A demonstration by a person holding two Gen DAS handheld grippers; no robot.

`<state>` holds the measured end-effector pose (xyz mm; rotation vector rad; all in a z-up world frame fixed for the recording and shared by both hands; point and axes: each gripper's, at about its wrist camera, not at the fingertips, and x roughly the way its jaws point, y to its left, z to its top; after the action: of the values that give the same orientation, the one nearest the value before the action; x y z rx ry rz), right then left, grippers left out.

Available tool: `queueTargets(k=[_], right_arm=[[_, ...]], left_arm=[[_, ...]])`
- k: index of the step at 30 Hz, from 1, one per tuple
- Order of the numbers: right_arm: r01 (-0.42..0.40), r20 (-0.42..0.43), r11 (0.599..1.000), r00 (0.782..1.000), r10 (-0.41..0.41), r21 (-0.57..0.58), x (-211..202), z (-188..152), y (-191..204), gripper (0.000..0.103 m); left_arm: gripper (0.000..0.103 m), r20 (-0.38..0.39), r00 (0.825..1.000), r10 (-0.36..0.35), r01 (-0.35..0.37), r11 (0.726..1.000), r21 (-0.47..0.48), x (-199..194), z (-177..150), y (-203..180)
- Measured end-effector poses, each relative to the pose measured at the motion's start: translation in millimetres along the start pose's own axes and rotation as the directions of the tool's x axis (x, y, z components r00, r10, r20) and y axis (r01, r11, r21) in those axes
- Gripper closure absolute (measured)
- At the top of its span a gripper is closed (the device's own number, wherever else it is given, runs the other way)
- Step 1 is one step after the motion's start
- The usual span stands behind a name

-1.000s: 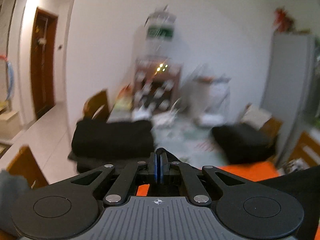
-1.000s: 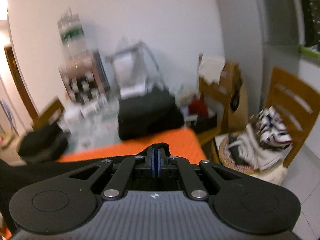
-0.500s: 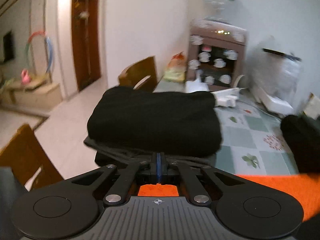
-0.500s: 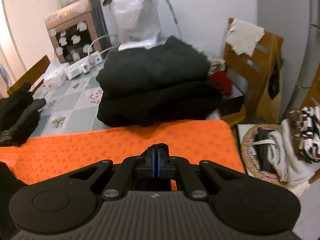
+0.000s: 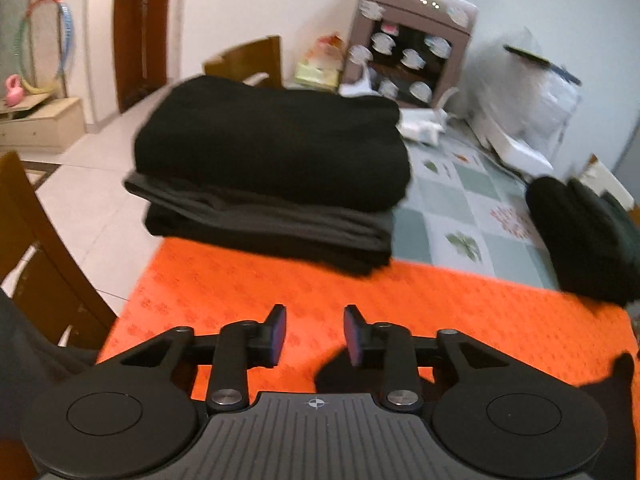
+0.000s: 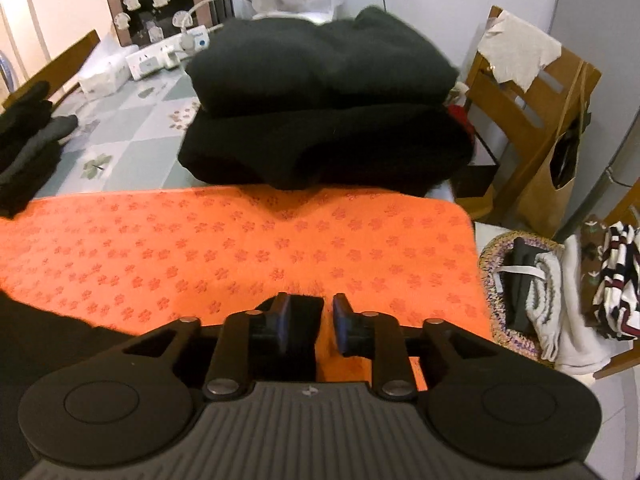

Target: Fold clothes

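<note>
Only the left wrist view takes in the brown door, the hoop on the wall and the left stack of folded dark clothes; only the right wrist view shows the woven basket of laundry on the floor and the right stack of folded black clothes. Both stacks sit at the far edge of the orange mat covering the surface. The left gripper has just been opening — its fingers stand apart, a black garment corner low between them, seemingly unpinched. The right gripper has likewise just been opening; black cloth lies against its left finger, loose.
</note>
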<state>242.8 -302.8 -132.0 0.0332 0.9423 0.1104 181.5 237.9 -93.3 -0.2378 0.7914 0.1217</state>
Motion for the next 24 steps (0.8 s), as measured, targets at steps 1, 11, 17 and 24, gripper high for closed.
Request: queueTargets(k=[1,11,17,24], right_arm=[[-0.002,0.004,1.000,1.000,0.002,0.004,-10,-2,-2,0.072],[-0.058,0.009,0.997,0.998,0.058,0.056,-107,-62,-8,0.056],[-0.077,-0.040,0.992,0.996,0.081,0.100,-145,-136,1,0.054],[-0.020,-0.154,0.985,0.987,0.047,0.172,-171,-228,21,0.054]], left_arm=[[0.065,-0.009,1.000,-0.015,0.015,1.000,-0.003,1,-2,-1],[0.052,-0.146,0.985,-0.090,0.086,0.996,-0.035,11,-29,-5],[0.096,-0.172,0.981,-0.088,0.086,0.996,-0.022,17,-45,-8],[0.097,-0.003,1.000,-0.025,0.025,0.999,0.020,-8,-27,-8]])
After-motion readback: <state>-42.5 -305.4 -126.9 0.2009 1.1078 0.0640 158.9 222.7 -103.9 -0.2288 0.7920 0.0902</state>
